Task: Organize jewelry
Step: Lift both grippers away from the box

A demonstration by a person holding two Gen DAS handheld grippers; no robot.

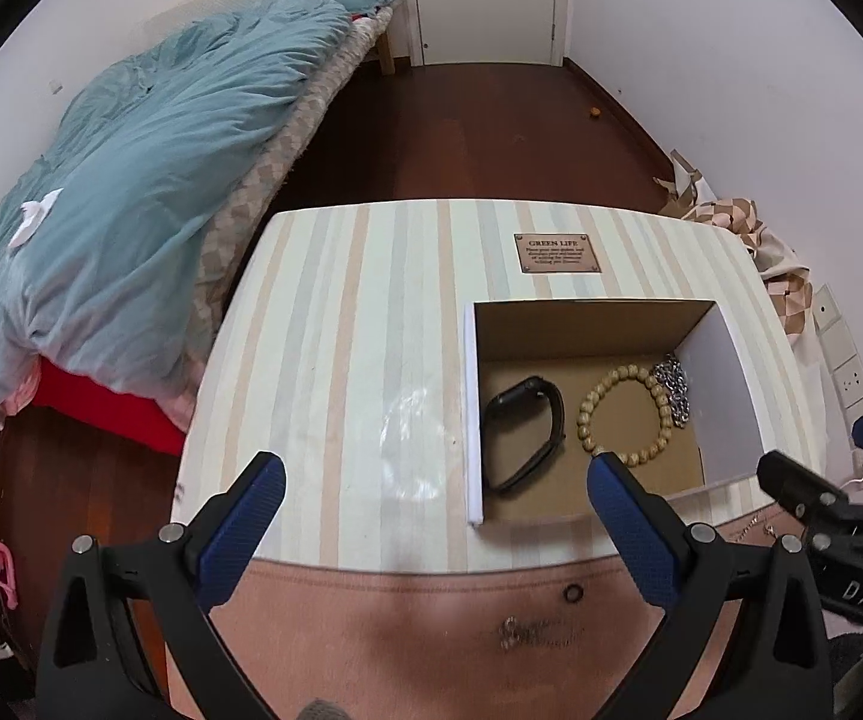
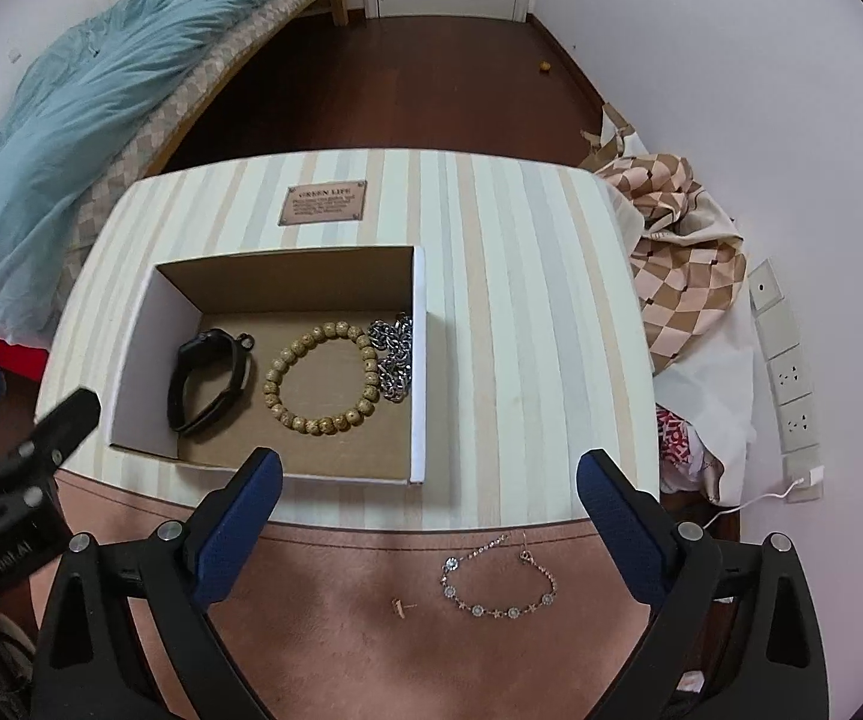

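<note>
An open cardboard box [image 2: 419, 360] [image 1: 470, 408] sits on a striped table top. Inside lie a black watch band [image 2: 209, 381] [image 1: 524, 435], a wooden bead bracelet [image 2: 320, 378] [image 1: 623, 414] and a silver chain [image 2: 395, 360] [image 1: 674, 390]. On the pink cloth [image 2: 341, 600] at the near edge lie a thin gem bracelet [image 2: 500, 585] and a small ear stud [image 2: 401, 606]. A small dark ring [image 1: 572, 594] and a blurred glittery piece [image 1: 536, 630] lie on the cloth in the left wrist view. My left gripper [image 1: 437, 534] and right gripper [image 2: 428, 531] are both open and empty, above the cloth.
A brown plaque [image 2: 322, 202] is fixed on the striped table [image 2: 521, 300]. A bed with a blue quilt [image 1: 131, 180] stands to the left. A checked bag [image 2: 677, 264] and wall sockets [image 2: 791, 384] are on the right. Dark wood floor lies beyond the table.
</note>
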